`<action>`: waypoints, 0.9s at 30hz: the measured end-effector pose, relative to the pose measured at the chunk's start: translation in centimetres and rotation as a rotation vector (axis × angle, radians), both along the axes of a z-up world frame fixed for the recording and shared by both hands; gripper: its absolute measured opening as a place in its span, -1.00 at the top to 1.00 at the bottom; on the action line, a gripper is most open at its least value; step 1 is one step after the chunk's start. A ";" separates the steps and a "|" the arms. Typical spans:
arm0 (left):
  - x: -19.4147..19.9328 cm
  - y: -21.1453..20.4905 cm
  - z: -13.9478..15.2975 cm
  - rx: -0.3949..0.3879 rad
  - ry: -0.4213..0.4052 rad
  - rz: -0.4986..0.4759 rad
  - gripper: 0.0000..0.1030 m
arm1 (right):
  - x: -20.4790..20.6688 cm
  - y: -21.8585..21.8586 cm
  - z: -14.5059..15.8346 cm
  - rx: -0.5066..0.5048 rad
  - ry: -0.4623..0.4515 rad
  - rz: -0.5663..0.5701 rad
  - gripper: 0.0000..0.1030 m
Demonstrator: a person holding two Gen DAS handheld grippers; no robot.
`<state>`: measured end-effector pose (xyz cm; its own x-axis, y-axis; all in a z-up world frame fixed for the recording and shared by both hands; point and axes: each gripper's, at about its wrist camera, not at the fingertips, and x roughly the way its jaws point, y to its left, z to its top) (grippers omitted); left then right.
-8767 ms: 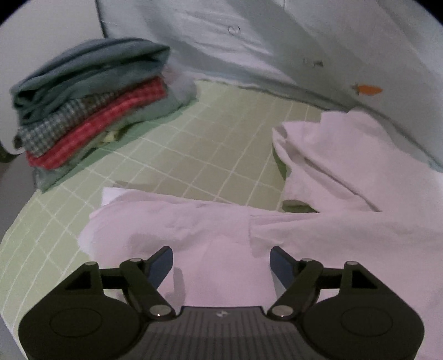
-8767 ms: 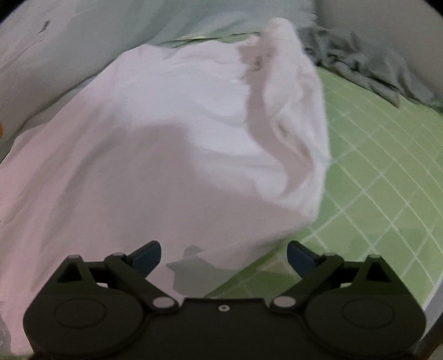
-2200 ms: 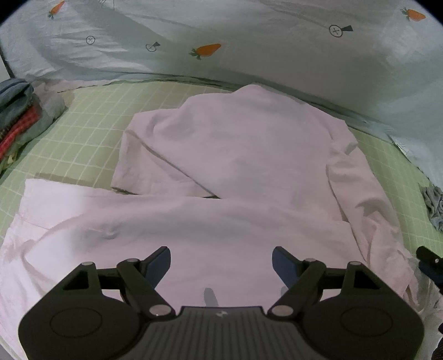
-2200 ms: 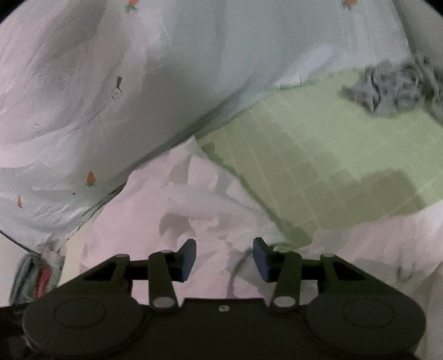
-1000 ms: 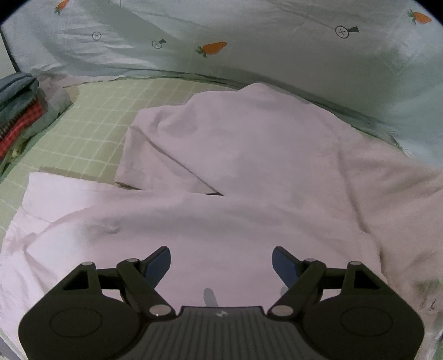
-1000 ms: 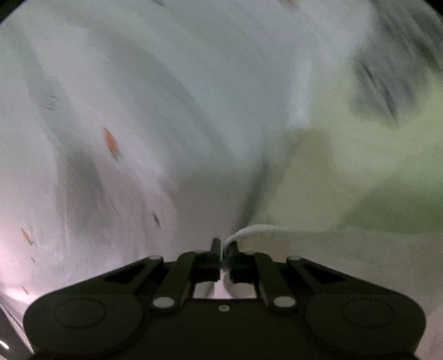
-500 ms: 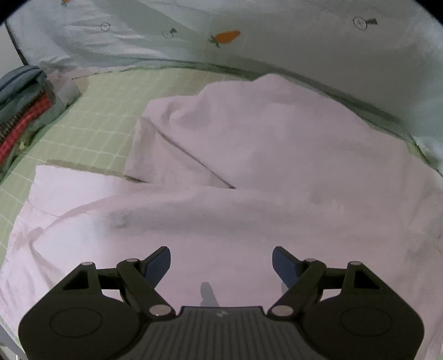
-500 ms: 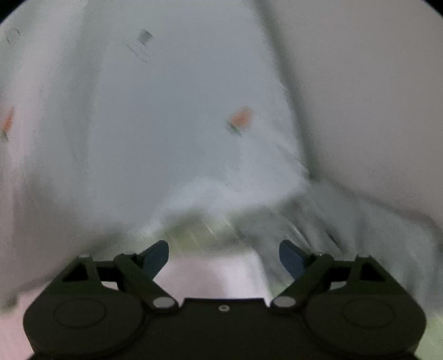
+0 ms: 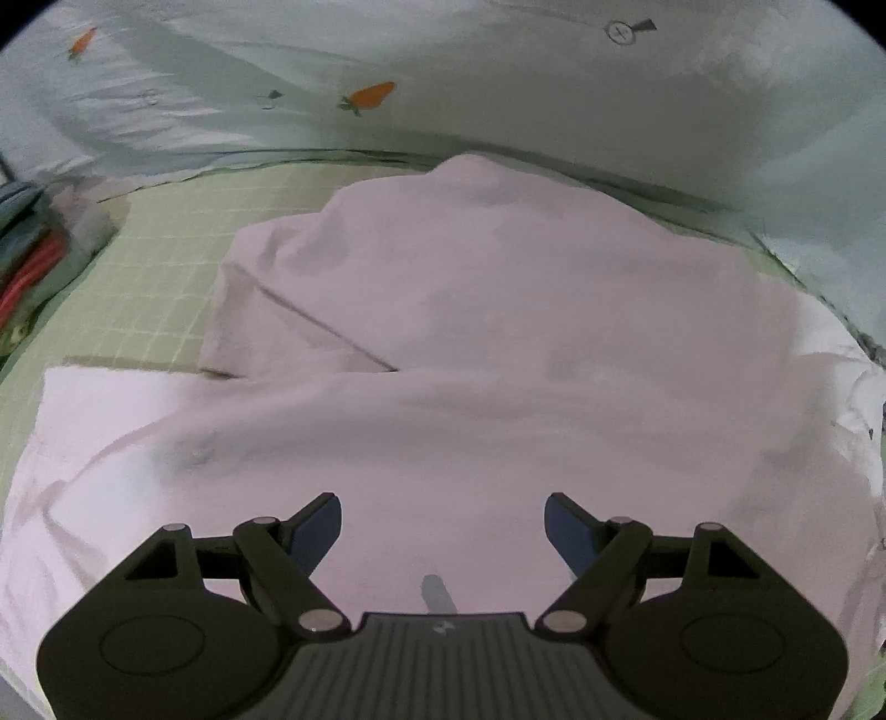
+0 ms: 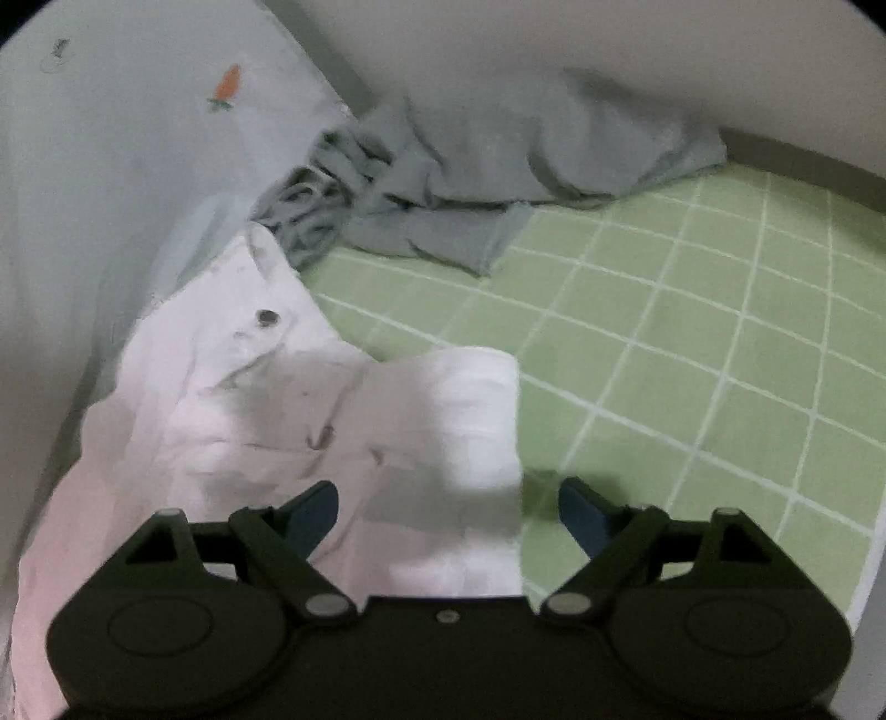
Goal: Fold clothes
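A pale pink shirt lies spread on the green grid mat, with one side folded over its middle. My left gripper hovers open over the shirt's near part, nothing between its fingers. In the right wrist view the shirt's buttoned end lies crumpled beside the mat. My right gripper stands wide above the shirt's straight right edge and its jaws are closing. The cloth lies below the gap and the pads do not press on it.
A stack of folded clothes sits at the mat's far left. A rumpled grey garment lies at the back by the wall. A pale carrot-print sheet rises behind the shirt.
My right gripper let go of the white cloth edge it pinched, opened wide and swung down over the shirt's end. The left gripper edged slightly forward over the shirt.
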<state>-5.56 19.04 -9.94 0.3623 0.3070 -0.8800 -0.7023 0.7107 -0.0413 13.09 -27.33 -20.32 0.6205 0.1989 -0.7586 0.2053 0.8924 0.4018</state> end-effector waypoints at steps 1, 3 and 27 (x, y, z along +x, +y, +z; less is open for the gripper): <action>-0.3 -0.1 0.1 -0.003 -0.001 0.011 -0.58 | 0.1 0.1 0.0 0.008 -0.003 0.034 -0.21; -1.0 -0.5 0.2 -0.007 -0.007 0.031 -0.58 | 0.6 0.1 0.0 -0.011 0.010 0.069 0.50; -14.3 5.4 1.9 0.105 -0.043 0.303 -0.71 | -3.3 18.3 5.9 -0.534 -0.099 0.321 -0.99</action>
<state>-19.83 24.41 -8.00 0.2771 0.4946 -0.8237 -0.8816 0.4717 -0.0133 9.79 -9.01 -14.45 0.6651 -0.0034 -0.7468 -0.1210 0.9863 -0.1123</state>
